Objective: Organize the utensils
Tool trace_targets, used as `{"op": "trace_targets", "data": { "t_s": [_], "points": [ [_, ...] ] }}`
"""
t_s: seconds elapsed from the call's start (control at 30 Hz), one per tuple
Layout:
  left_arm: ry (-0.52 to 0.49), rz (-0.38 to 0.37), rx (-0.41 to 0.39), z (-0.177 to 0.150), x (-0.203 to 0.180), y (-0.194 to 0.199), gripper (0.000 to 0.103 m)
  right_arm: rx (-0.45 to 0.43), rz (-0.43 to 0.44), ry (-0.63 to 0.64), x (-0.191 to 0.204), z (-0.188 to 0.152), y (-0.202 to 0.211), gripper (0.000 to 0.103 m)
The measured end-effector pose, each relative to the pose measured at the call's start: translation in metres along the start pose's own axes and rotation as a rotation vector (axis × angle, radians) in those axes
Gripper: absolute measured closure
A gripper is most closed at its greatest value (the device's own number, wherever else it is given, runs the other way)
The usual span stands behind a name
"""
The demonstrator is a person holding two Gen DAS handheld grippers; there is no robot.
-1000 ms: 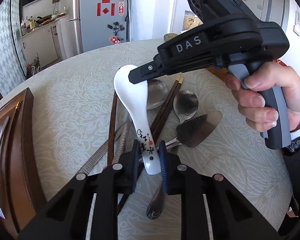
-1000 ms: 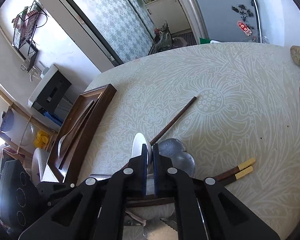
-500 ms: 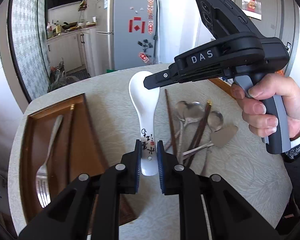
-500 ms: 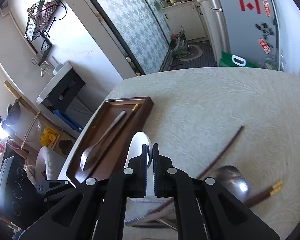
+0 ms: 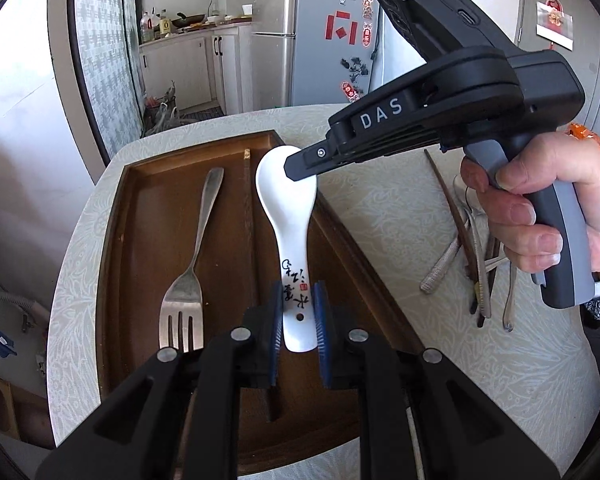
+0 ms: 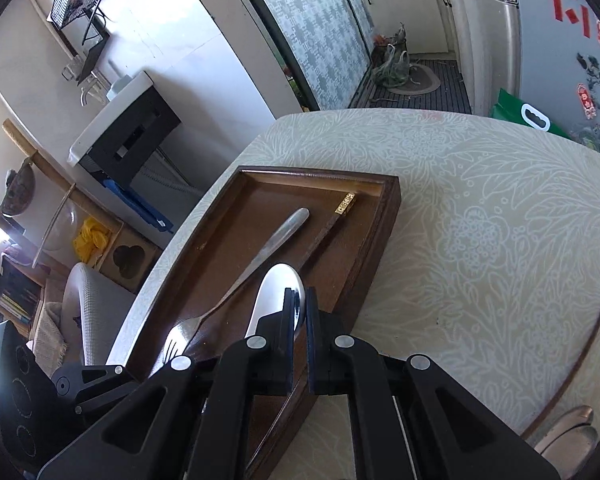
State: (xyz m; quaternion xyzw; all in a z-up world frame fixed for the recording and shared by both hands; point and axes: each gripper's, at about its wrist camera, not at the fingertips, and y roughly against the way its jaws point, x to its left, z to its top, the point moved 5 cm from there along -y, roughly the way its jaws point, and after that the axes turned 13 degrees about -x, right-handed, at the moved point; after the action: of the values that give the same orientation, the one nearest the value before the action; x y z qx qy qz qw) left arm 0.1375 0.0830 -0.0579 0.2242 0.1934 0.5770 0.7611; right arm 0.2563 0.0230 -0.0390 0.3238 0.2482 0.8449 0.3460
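Observation:
A white ceramic spoon [image 5: 288,216] with black writing is held in the air above the right side of a brown wooden tray [image 5: 140,208]. My left gripper [image 5: 298,320] is shut on the spoon's handle. My right gripper [image 5: 300,168] is shut on the rim of the spoon's bowl, which also shows in the right wrist view [image 6: 274,296], with the gripper [image 6: 299,312] pinching it. In the tray lie a metal fork [image 5: 192,256] and a dark chopstick [image 5: 249,216].
A pile of spoons, chopsticks and other utensils [image 5: 476,256] lies on the patterned tablecloth [image 5: 400,216] right of the tray. One dark chopstick [image 6: 572,372] lies loose on the table. The tray [image 6: 260,208] sits near the table's left edge.
Both grippers have carried the white spoon leftward from above the utensil pile to above the wooden tray. Their hold on it is unchanged.

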Motion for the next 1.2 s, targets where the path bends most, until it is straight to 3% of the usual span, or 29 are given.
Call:
{"op": "trace_targets", "data": {
  "t_s": [0.37, 0.5, 0.57, 0.63, 0.67, 0.9, 1.03, 1.2],
  "points": [
    [0.013, 0.056, 0.003, -0.009, 0.026, 0.005, 0.086, 0.035, -0.028, 0.047, 0.016, 0.0, -0.033, 0.096],
    [0.027, 0.079, 0.01, -0.015, 0.036, 0.008, 0.084, 0.044, -0.026, 0.079, 0.026, -0.002, -0.045, 0.087],
    [0.022, 0.077, 0.003, -0.016, 0.037, 0.009, 0.078, 0.036, -0.004, 0.099, 0.031, -0.002, -0.044, 0.074],
    [0.034, 0.057, -0.003, -0.016, 0.035, 0.013, 0.042, 0.028, 0.008, 0.095, 0.034, -0.002, -0.04, 0.028],
    [0.038, 0.054, -0.012, -0.015, 0.034, 0.015, 0.036, 0.015, 0.001, 0.099, 0.035, -0.001, -0.036, 0.022],
    [0.038, 0.047, -0.108, 0.0, 0.024, 0.042, 0.007, -0.057, 0.012, 0.081, 0.023, 0.01, 0.02, 0.013],
    [0.04, 0.025, -0.15, 0.01, 0.009, 0.055, 0.003, -0.139, -0.044, 0.095, -0.005, 0.016, 0.079, 0.004],
    [0.035, -0.024, -0.136, 0.014, -0.025, 0.054, 0.003, -0.206, -0.151, 0.066, -0.057, 0.005, 0.148, 0.004]
  ]
}}
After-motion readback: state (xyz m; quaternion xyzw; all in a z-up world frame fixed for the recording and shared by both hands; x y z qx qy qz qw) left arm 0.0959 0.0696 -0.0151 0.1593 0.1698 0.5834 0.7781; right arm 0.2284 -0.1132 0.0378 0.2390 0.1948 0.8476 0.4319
